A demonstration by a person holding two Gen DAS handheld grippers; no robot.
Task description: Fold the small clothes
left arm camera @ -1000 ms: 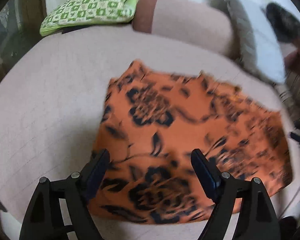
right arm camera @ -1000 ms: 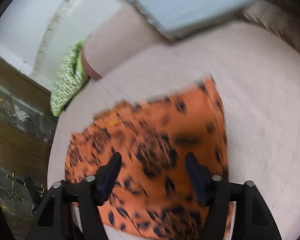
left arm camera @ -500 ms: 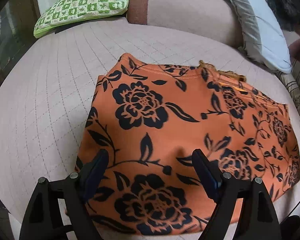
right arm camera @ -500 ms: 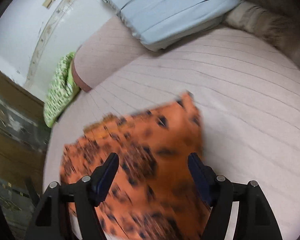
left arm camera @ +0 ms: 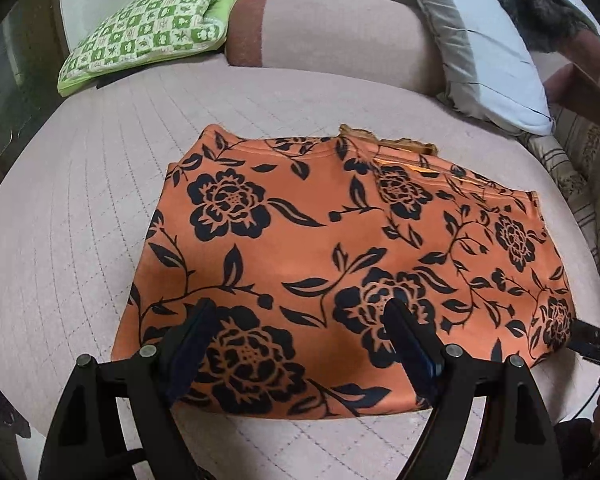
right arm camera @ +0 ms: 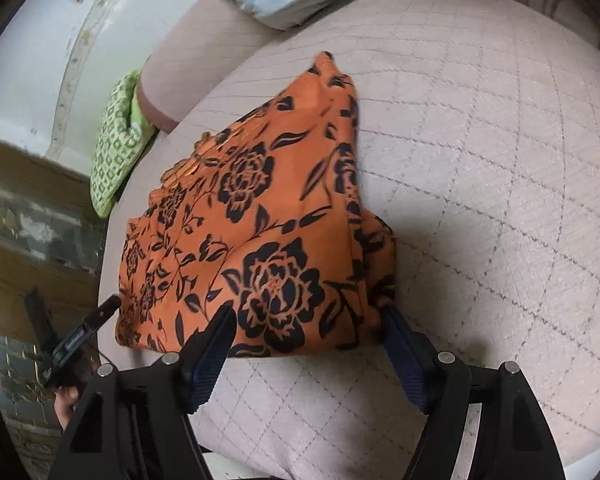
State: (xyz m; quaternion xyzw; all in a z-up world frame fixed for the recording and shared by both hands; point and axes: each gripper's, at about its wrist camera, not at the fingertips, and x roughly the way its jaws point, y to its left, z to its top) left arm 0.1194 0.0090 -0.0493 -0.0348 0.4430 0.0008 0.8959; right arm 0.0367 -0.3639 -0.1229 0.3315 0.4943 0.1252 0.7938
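**Orange cloth lies folded on the quilted bed**

From the left wrist we see the orange floral garment [left arm camera: 332,256] lying flat and folded on the pink quilted bed cover [left arm camera: 60,240]. Our left gripper [left arm camera: 296,332] hangs over its near edge with the jaws wide apart, and nothing is pressed between them. Behind the garment there are a green checked cushion [left arm camera: 148,28], a pink bolster [left arm camera: 332,36] and a pale blue pillow [left arm camera: 496,68].

From the right wrist we see the same garment [right arm camera: 260,216] from its side. Our right gripper [right arm camera: 306,328] stands at the near corner, jaws wide, holding nothing; whether a finger touches the cloth we cannot tell.
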